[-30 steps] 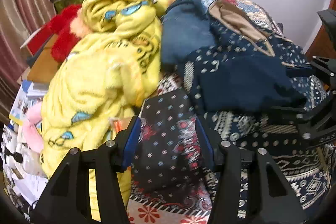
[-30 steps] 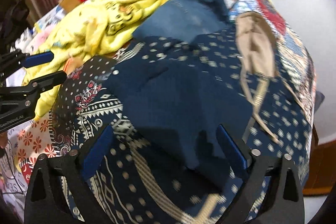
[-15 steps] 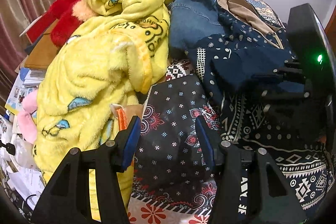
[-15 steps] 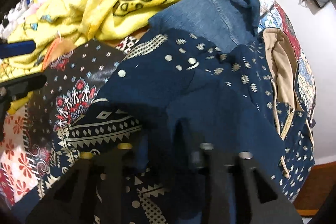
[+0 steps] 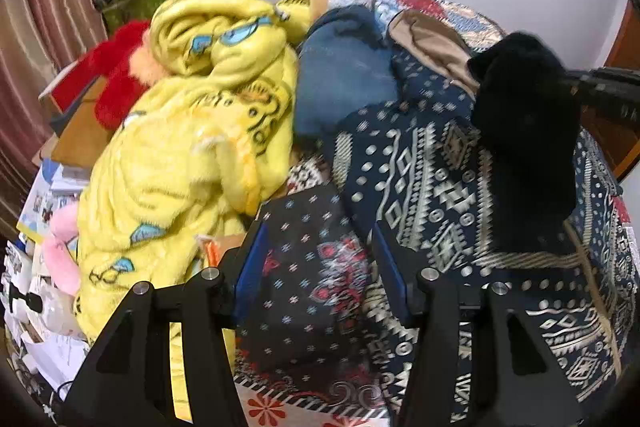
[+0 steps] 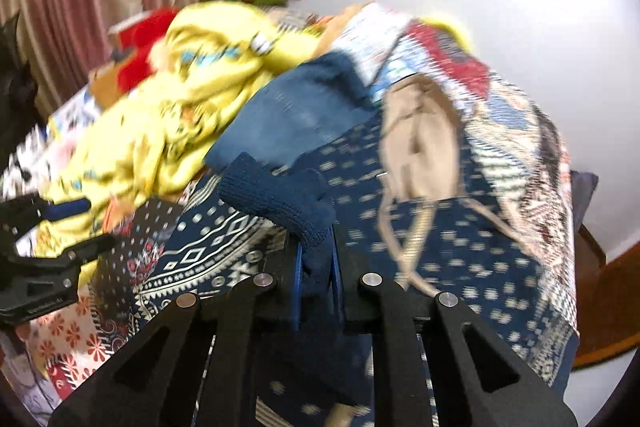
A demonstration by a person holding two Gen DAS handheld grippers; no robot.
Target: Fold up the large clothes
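Right gripper [image 6: 316,279]: fingers pressed together on a ribbed navy cuff [image 6: 280,203], which I take for a sleeve end of the patterned navy sweater [image 6: 224,239]. The cuff stands up out of the jaws, clear of the fabric below. In the left wrist view the same lifted piece shows as a dark hanging mass [image 5: 524,147] on the right side, above the sweater's body [image 5: 420,179].

Left gripper [image 5: 316,267]: fingers spread, nothing between them. It hovers over a dark floral-print cloth [image 5: 304,287] lying at the near edge of the bed, just beside the sweater's white-patterned hem.

Behind the sweater: a beige hood lining with drawstrings [image 6: 420,131], then a blue denim piece [image 6: 296,115] touching the sweater's far-left side. Left of both, a big yellow fleece blanket [image 5: 188,167] is bunched up. A red plush item [image 5: 116,79] lies beyond it; striped curtains [image 5: 36,27] and a white wall sit farthest back.

Step in hand, as I judge it: sleeve fold, with the right sleeve raised and not yet laid down.

Next move calls for carrying the cuff inward across the sweater's body and releasing it flat. The left gripper looks free to pin or take the hem. Risk: the drawstrings may catch; the right view is motion-blurred, so exact fabric edges are uncertain.
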